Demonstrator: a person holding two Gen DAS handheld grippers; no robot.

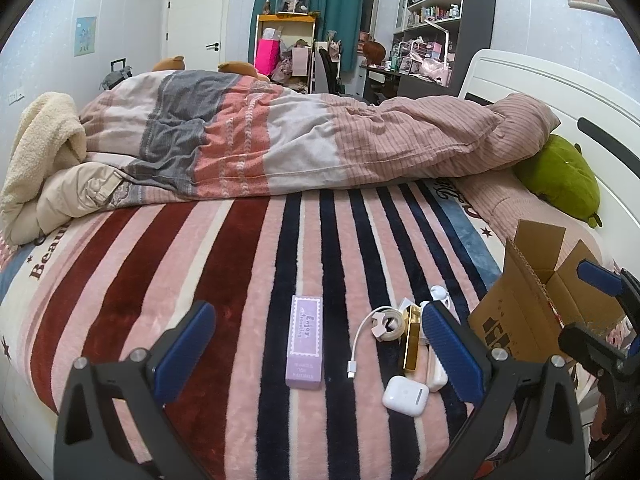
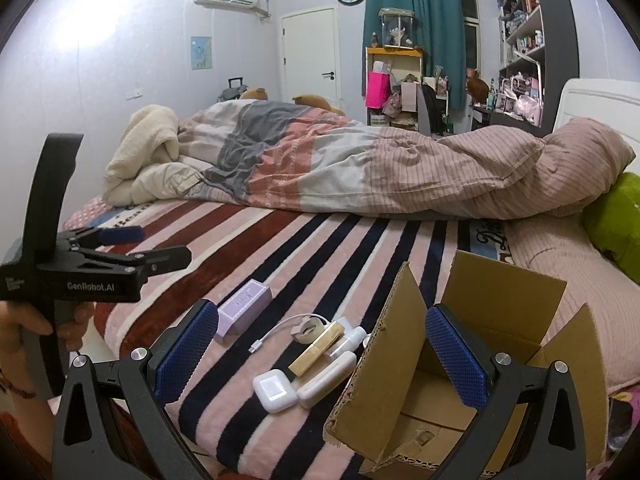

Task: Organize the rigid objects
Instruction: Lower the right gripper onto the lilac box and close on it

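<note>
- Bedding first: my far left shows a cream fleece throw (image 1: 44,148) heaped at the bed's edge, with a rumpled patchwork duvet (image 1: 248,140) running across behind the work area.
- Striped blanket (image 1: 160,280) covers the mattress; everything I'm sorting lies on it.
- My left gripper (image 1: 316,356) hangs low over the blanket, blue pads spread wide, nothing between them. From the right wrist view I see it side-on at the left edge (image 2: 136,246), fingers apart, hand on the grip.
- Lilac box (image 1: 305,344) lies flat between the left fingers' line of sight, lengthwise toward me, well apart from either pad.
- White cable (image 1: 380,328), coiled with its plug end trailing, sits just right of the lilac box.
- Gold bar-shaped case (image 1: 412,340) lies beside the coil, resting partly on a long white case (image 2: 328,378).
- White earbud case (image 1: 405,395) sits nearest me, touching the long white case in the right wrist view.
- A further small white item behind the gold one; I cannot tell what it is.
- My right gripper (image 2: 322,360) is held wide apart, empty, its right pad over the box mouth.
- Cardboard box (image 2: 400,360) stands open, flaps up, just right of the cluster.
- Green plush (image 1: 560,178) rests against the white headboard (image 1: 540,88), far right.
</note>
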